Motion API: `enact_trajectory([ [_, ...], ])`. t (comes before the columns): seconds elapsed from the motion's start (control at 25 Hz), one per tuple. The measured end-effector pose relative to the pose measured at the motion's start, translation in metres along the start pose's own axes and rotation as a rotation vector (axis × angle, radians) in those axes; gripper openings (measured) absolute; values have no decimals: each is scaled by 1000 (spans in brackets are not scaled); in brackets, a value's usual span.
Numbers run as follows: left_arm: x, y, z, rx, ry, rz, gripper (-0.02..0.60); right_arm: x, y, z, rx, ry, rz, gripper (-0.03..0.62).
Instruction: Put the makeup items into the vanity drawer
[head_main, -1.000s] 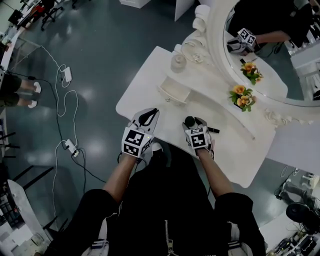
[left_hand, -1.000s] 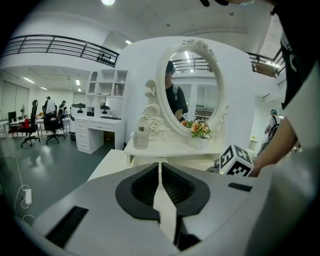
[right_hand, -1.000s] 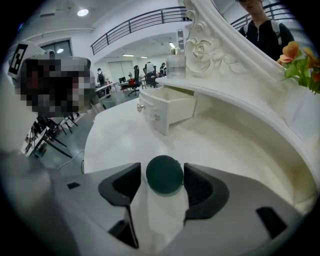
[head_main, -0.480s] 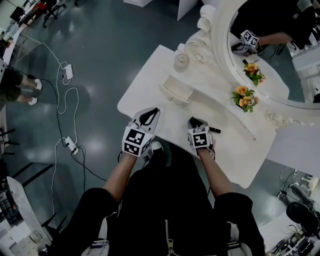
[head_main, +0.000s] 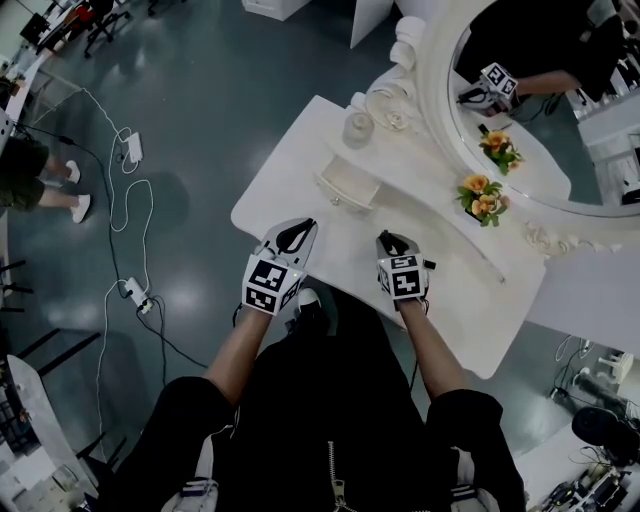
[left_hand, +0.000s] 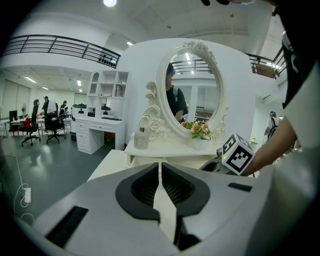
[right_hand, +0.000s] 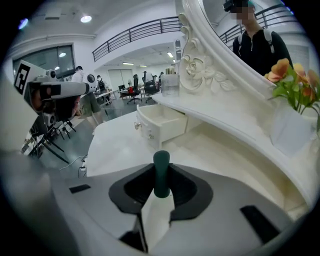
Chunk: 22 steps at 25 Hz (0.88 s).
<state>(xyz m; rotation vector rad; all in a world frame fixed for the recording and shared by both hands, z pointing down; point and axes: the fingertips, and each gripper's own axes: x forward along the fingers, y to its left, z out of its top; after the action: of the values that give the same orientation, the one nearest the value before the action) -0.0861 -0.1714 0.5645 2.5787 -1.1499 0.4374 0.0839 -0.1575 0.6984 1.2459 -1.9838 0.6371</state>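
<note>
My right gripper (right_hand: 161, 186) is shut on a dark green, round-ended makeup stick (right_hand: 161, 172) that stands up between the pads; its jaws have just been closing on it. In the head view the right gripper (head_main: 390, 240) hovers over the front of the white vanity top (head_main: 300, 150). The small open drawer (right_hand: 162, 125) lies ahead and left of it and looks empty; from the head it shows as a drawer (head_main: 348, 185). My left gripper (left_hand: 160, 167) is shut with nothing in it, and the left gripper (head_main: 298, 228) rests at the table's front edge.
A thin black item (head_main: 428, 264) pokes out beside the right gripper. A glass bottle (head_main: 358, 125) stands on the raised shelf at the left, orange flowers (head_main: 480, 192) at the right, before the oval mirror (head_main: 530, 110). Cables (head_main: 125, 215) trail over the floor at the left.
The right gripper's jaws closed on the dark stick, which lay open to view at its tips before, and the gripper rose slightly. The left gripper stayed put.
</note>
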Motion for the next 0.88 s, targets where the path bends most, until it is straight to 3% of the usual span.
enact_trajectory([
  [0.52,-7,14,3,-18,-25,39,32,-12,7,121,-126,-204,29,90],
  [0.88,-20,35,-5,-63,-19,100,32,33,22,157,-202,-150,71,97],
])
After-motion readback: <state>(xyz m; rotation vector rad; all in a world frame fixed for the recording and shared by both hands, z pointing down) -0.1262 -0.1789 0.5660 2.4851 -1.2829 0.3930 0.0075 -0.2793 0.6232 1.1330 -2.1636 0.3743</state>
